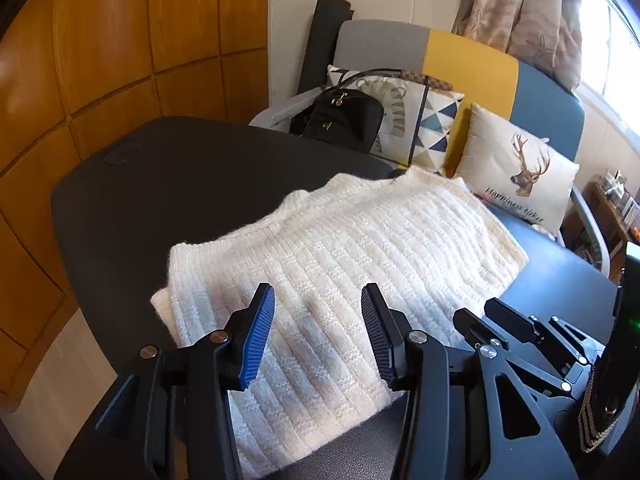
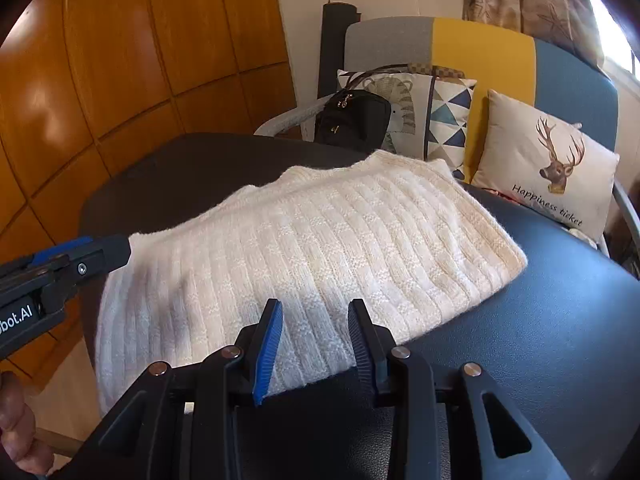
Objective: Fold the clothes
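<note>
Sweater (image 1: 340,264) lies folded on the table (image 1: 160,200), long axis running away from both grippers, its near hem just under the empty, parted left gripper (image 1: 318,332) and narrower-set, empty right gripper (image 2: 314,344).

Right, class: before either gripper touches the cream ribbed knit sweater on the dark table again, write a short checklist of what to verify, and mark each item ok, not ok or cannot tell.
1. Left gripper empty, jaws apart: ok.
2. Right gripper empty, jaws apart: ok.
3. Cream ribbed knit sweater lies folded and flat on the dark table: ok.
4. All of the sweater on the table: not ok, its left edge overhangs.
5. Sleeves tucked inside: cannot tell.
6. Black bag clear of the sweater: ok.
</note>
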`<state>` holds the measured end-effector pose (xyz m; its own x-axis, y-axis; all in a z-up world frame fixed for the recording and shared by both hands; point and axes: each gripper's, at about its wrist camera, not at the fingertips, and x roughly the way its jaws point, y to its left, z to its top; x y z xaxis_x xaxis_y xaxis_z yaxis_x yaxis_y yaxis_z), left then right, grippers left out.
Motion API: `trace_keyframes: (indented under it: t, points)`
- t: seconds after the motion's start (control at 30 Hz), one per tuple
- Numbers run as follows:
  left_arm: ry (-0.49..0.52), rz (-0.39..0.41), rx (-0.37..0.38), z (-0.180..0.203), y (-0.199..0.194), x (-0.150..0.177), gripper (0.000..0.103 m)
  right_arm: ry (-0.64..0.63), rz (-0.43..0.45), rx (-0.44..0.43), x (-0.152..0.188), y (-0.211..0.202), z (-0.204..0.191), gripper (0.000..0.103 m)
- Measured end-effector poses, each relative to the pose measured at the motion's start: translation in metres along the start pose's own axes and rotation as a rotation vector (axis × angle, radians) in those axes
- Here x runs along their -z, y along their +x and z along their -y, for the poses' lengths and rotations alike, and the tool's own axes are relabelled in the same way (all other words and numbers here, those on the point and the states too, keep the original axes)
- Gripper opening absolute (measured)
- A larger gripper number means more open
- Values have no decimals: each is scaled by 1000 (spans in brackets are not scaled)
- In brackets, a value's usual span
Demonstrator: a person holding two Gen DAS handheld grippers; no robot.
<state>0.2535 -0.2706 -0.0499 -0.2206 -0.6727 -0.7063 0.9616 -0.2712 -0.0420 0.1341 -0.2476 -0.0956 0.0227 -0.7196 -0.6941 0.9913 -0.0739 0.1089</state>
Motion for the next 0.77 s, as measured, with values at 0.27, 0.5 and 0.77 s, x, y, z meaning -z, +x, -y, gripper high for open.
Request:
trace_keyframes:
  t: [0.27, 0.5, 0.77]
  points:
    - [-1, -10, 0, 1, 1, 1, 48, -68, -19, 17, 4, 2, -9, 34]
    - [-13, -22, -1, -1, 3, 3, 49, -89, -32, 25, 7, 4, -10, 34]
    - [-32, -14, -11, -8, 3, 0, 49, -101, -44, 60, 11, 7, -6, 34]
